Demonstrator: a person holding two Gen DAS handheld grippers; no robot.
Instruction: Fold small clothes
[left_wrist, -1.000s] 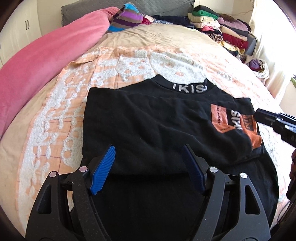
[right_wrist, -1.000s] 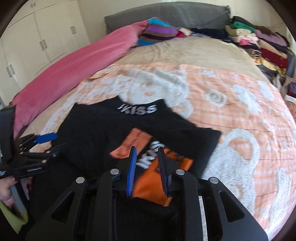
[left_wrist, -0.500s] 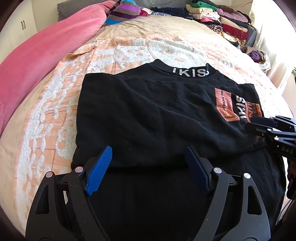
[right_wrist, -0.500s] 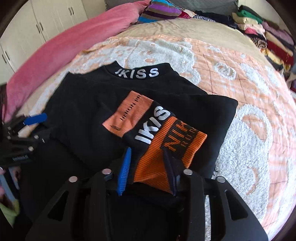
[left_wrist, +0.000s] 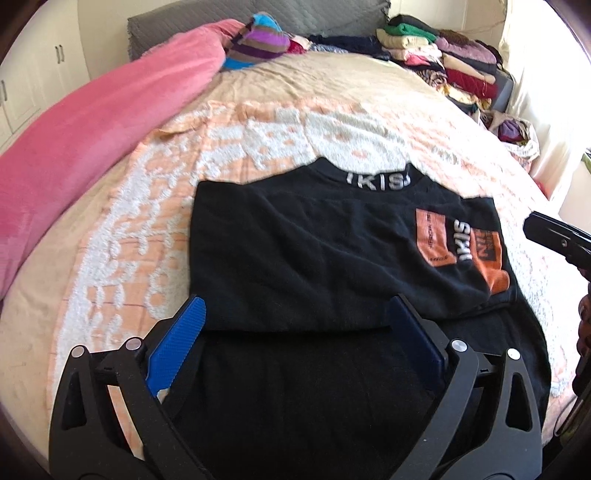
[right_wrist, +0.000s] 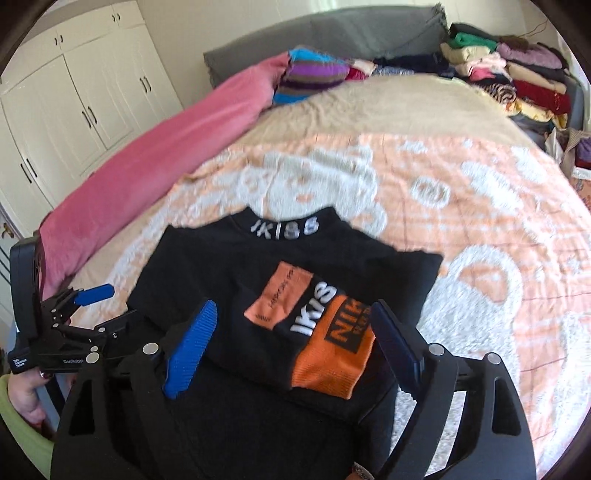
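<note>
Black garment: a black top (left_wrist: 314, 254) lies partly folded on the bed, its collar with white lettering toward the headboard and its lower part hanging toward the near edge of the bed.
Sleeve: an orange-and-black sleeve (right_wrist: 321, 332) with white letters lies folded across the top's body on the right side.
Left gripper: the left gripper (left_wrist: 295, 325) hovers over the folded hem with its blue pads (left_wrist: 177, 343) spread wide; its jaws have just been opening and nothing is pinched between them.
Right gripper: the right gripper (right_wrist: 295, 325) sits above the orange cuff, jaws just opened wide, the cuff lying loose between the pads and not pressed.
Bed cover: an orange and white patterned blanket (left_wrist: 258, 140) lies under the top.
Pink blanket: a rolled pink blanket (left_wrist: 92, 140) runs along the left side of the bed.
Clothes pile: folded clothes (left_wrist: 443, 62) are stacked at the far right corner.
Wardrobe: white cupboard doors (right_wrist: 74, 92) stand at the left.
</note>
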